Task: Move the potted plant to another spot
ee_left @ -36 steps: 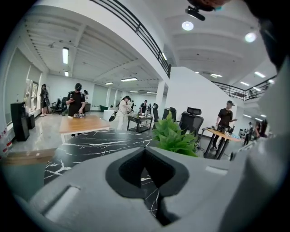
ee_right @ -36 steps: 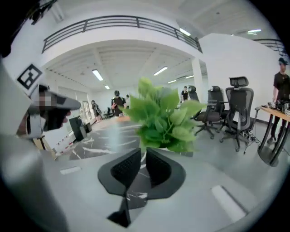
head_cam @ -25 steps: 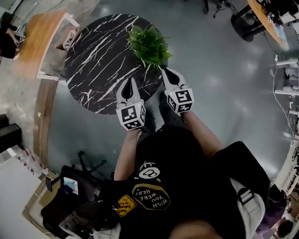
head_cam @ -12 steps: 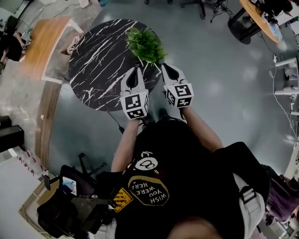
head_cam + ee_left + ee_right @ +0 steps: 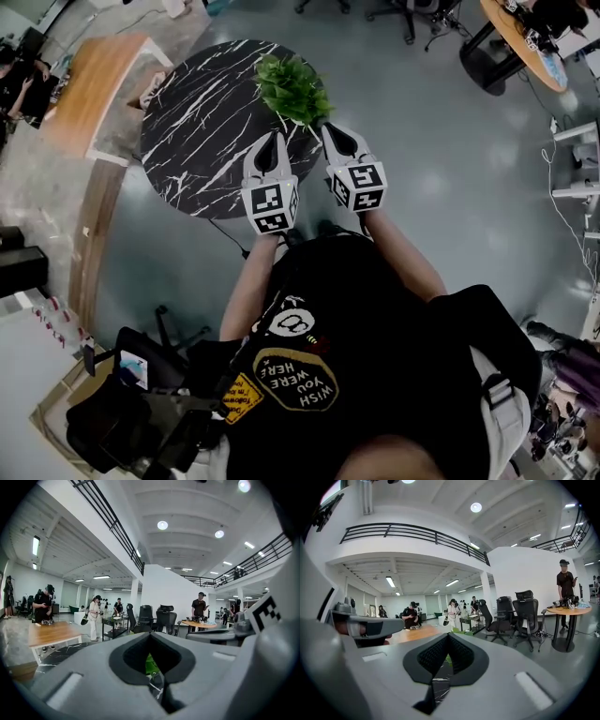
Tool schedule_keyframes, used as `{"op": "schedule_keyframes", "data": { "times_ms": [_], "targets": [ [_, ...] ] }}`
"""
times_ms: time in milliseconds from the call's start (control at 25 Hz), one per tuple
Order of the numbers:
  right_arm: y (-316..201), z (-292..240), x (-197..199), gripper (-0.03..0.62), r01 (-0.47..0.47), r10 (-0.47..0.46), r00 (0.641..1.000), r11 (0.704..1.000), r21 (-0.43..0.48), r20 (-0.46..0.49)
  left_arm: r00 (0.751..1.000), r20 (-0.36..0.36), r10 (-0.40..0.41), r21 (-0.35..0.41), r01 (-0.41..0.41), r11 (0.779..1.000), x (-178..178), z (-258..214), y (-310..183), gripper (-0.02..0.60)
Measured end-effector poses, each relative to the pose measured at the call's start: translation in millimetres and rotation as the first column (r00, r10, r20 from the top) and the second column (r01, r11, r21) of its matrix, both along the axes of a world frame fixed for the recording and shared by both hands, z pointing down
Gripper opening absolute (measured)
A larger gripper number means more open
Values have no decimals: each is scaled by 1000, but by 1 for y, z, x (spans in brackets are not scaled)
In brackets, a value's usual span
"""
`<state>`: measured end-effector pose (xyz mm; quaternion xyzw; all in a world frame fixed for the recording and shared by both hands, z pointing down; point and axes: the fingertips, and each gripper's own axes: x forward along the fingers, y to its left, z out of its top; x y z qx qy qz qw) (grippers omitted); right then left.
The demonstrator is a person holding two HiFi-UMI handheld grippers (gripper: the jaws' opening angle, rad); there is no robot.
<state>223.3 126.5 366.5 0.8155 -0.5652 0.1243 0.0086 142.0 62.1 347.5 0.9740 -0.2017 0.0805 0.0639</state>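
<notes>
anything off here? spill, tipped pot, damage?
Nothing stands out. The plant sits close to the rim of the table, its pot hidden by leaves. No soil or water shows on the table. The left gripper and right gripper are shut and empty, near the plant.

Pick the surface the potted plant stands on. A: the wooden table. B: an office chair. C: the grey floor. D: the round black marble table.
D: in the head view the potted plant stands near the edge of the round black marble table.
</notes>
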Motion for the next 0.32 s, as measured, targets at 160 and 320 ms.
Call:
{"op": "schedule_keyframes", "data": {
  "times_ms": [160,320],
  "targets": [
    [1,-2,-3,2,8,-8,1000,1000,-1,-7,1000,-1,0,-2,0,1000,-2,-1,3,3],
    [2,-4,-2,2,8,-8,1000,1000,2,-6,1000,-3,6,-2,-6,1000,0,-1,5,3]
  ]
}}
